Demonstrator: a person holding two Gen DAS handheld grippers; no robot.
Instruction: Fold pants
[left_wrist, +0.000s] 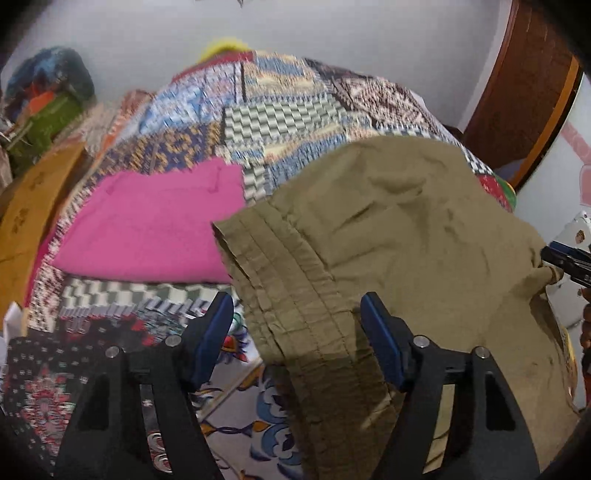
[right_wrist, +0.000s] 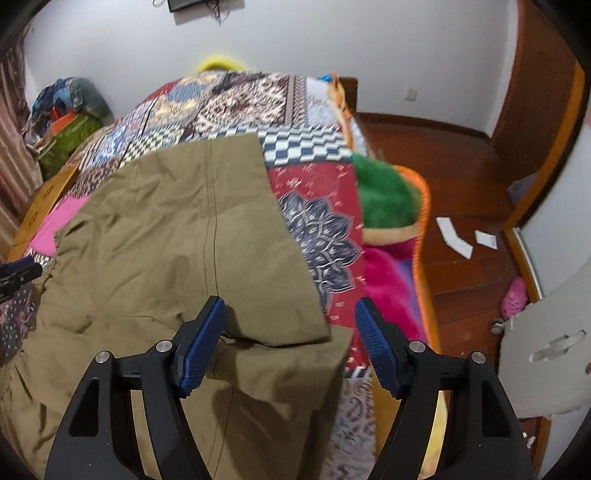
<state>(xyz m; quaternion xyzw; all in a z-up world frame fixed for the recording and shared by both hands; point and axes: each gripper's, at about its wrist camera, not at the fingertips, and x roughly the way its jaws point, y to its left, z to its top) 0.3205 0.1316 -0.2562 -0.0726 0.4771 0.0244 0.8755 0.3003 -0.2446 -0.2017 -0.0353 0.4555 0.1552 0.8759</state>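
Observation:
Olive-khaki pants (left_wrist: 406, 221) lie spread on a patchwork quilt (left_wrist: 280, 110) that covers a bed. In the left wrist view their gathered elastic waistband (left_wrist: 288, 295) runs between the blue pads of my left gripper (left_wrist: 295, 306), which is open above it and does not pinch it. In the right wrist view a folded-over leg of the pants (right_wrist: 184, 229) ends in a corner between the pads of my right gripper (right_wrist: 291, 314), also open. My right gripper (left_wrist: 565, 262) shows at the pants' right edge, and my left gripper (right_wrist: 18, 275) at their left edge.
A folded pink cloth (left_wrist: 147, 229) lies on the quilt left of the pants. A green and pink blanket (right_wrist: 384, 195) hangs off the bed's right side. Beyond it is wooden floor (right_wrist: 461, 166) with paper scraps (right_wrist: 454, 236). A pile of bundles (left_wrist: 48, 103) sits far left.

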